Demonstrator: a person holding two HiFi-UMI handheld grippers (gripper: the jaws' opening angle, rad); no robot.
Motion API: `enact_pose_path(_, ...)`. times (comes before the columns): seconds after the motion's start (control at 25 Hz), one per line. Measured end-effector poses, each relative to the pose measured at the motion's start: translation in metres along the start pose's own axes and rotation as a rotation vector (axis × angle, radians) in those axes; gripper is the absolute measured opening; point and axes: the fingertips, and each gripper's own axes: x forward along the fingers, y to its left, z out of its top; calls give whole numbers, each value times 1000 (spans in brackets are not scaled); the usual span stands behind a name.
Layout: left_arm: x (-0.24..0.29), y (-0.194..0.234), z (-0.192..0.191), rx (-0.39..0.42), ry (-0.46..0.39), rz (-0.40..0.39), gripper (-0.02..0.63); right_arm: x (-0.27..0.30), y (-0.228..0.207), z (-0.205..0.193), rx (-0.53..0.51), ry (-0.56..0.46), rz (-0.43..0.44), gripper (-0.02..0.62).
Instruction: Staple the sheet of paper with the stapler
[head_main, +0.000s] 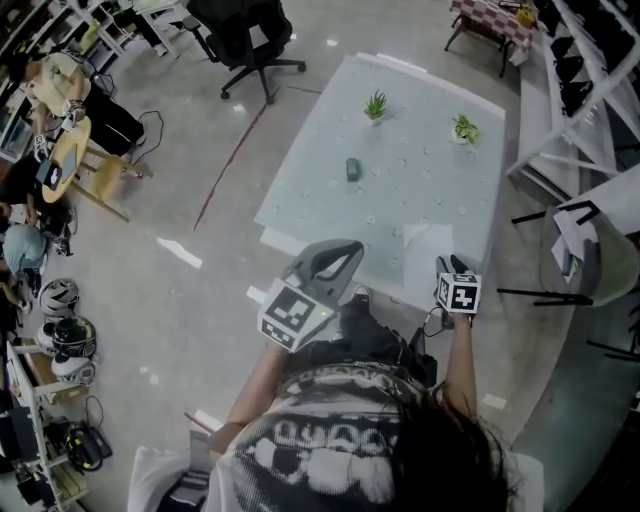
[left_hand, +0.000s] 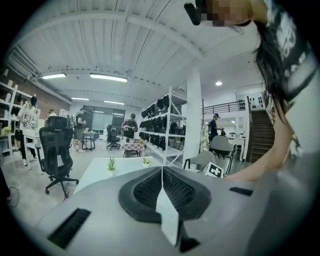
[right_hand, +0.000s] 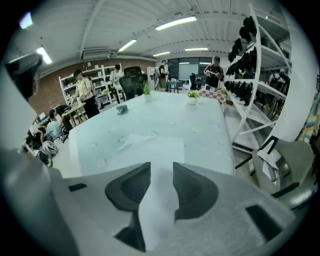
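Observation:
A white sheet of paper (head_main: 425, 255) lies flat on the pale table (head_main: 330, 180), near its front right edge. The small dark stapler (head_main: 352, 169) stands further back, left of the middle. My right gripper (head_main: 448, 266) hovers at the table's front edge beside the sheet's near corner. In the right gripper view its jaws stand apart (right_hand: 161, 167); the paper (right_hand: 155, 147) shows beyond the gap and the stapler (right_hand: 121, 109) far off to the left. My left gripper (head_main: 345, 250) is held off the table's front left corner, its jaws (left_hand: 161, 170) meeting with nothing in them.
Two small potted plants (head_main: 376, 106) (head_main: 464, 129) stand at the table's far end. A black office chair (head_main: 250, 40) is beyond the table. White shelving racks (head_main: 580, 80) and a grey chair (head_main: 600, 265) line the right side. People stand far off by shelves (right_hand: 82, 87).

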Motion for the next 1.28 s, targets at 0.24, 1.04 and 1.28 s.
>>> enact_pose_path(0.24, 27, 20, 3, 4, 29, 23, 5, 22, -9, -11, 14, 72, 35, 164)
enact_pose_path(1.04, 76, 40, -11, -34, 80, -5, 6, 27, -4, -5, 37, 26, 32, 21)
enact_pose_path(1.28, 76, 50, -14, -17, 98, -58, 5, 26, 1, 4, 110, 24, 27, 11)
